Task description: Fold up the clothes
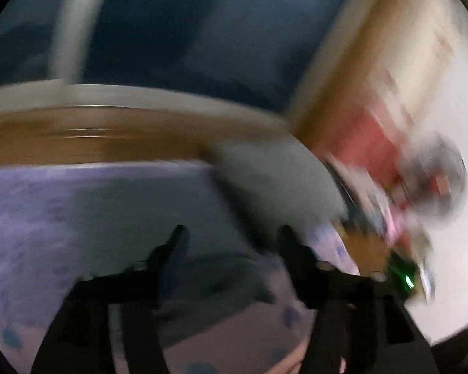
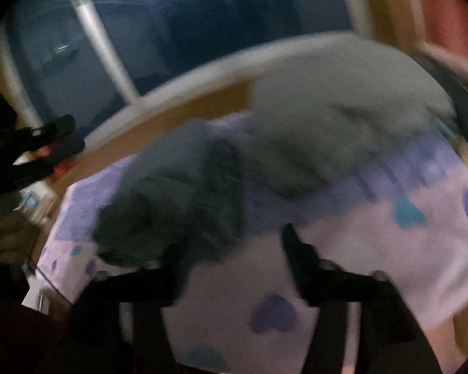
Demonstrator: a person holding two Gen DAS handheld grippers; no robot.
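On the heart-print sheet (image 2: pixel 374 249), grey garment (image 2: pixel 312 124) before open-jawed right gripper (image 2: pixel 234 240)

A wooden table (image 2: pixel 202 106) with a pale rim carries everything. A lilac cloth (image 2: pixel 374 249) printed with purple and teal hearts lies flat on it and covers most of the top. On this cloth rests a crumpled grey garment (image 2: pixel 327 118); its darker part (image 2: pixel 171 202) lies nearer the camera.
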